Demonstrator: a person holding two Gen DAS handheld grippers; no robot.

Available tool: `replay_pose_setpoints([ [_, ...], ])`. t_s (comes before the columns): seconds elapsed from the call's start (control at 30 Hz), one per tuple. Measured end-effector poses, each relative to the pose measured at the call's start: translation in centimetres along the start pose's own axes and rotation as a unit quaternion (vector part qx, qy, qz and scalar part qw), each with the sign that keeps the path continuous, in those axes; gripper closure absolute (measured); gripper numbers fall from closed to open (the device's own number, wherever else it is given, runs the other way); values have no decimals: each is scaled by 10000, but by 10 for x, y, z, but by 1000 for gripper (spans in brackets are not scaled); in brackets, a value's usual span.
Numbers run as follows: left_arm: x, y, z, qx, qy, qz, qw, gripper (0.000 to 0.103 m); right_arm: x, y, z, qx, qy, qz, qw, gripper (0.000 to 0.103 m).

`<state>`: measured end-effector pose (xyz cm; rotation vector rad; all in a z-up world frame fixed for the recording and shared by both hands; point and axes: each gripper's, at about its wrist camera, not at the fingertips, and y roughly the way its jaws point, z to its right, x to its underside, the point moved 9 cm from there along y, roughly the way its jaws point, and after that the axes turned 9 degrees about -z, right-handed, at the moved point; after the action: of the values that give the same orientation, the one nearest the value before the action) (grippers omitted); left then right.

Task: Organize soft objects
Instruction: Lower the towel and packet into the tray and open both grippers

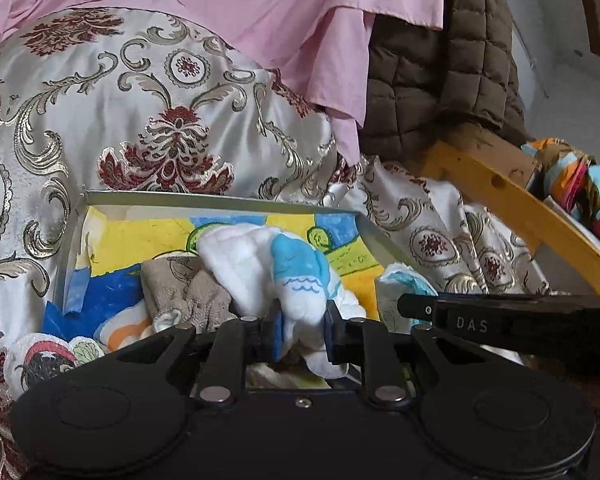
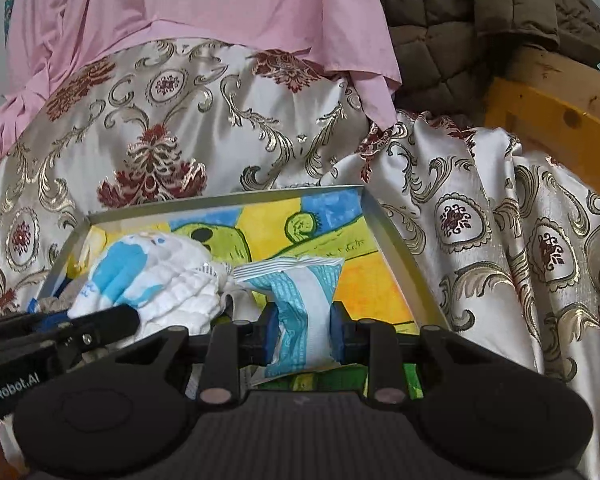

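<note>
My left gripper (image 1: 302,330) is shut on a white quilted cloth with blue print (image 1: 284,272), held over a shallow tray (image 1: 220,200) whose bottom is a yellow, blue and green drawing. A beige towel (image 1: 188,292) lies in the tray to its left. My right gripper (image 2: 305,334) is shut on a white and light-blue soft packet (image 2: 300,304) above the tray's (image 2: 396,248) right half. In the right wrist view the white cloth (image 2: 160,280) and the left gripper's finger (image 2: 100,322) show at the left. The right gripper's finger (image 1: 500,318) and the packet (image 1: 400,284) show at the right of the left wrist view.
The tray rests on a cream satin bedspread with red and gold flowers (image 1: 148,112). A pink sheet (image 1: 260,8) and a brown quilted jacket (image 1: 436,72) lie behind. A yellow wooden rail (image 1: 512,204) and a multicoloured cloth (image 1: 584,184) are at the right. A round patterned pad (image 1: 44,360) lies at lower left.
</note>
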<state>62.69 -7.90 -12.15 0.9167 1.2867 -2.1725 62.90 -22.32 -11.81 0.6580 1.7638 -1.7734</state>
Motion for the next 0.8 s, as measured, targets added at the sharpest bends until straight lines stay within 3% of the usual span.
replay_pose_setpoints([
  [0.47, 1, 0, -4, 76, -108, -7, 9999, 79, 3, 5, 3, 72, 22, -68, 9999, 71],
  [0.8, 2, -8, 1, -47, 37, 63, 10000, 71, 6, -2, 6, 22, 69, -16, 10000, 60],
])
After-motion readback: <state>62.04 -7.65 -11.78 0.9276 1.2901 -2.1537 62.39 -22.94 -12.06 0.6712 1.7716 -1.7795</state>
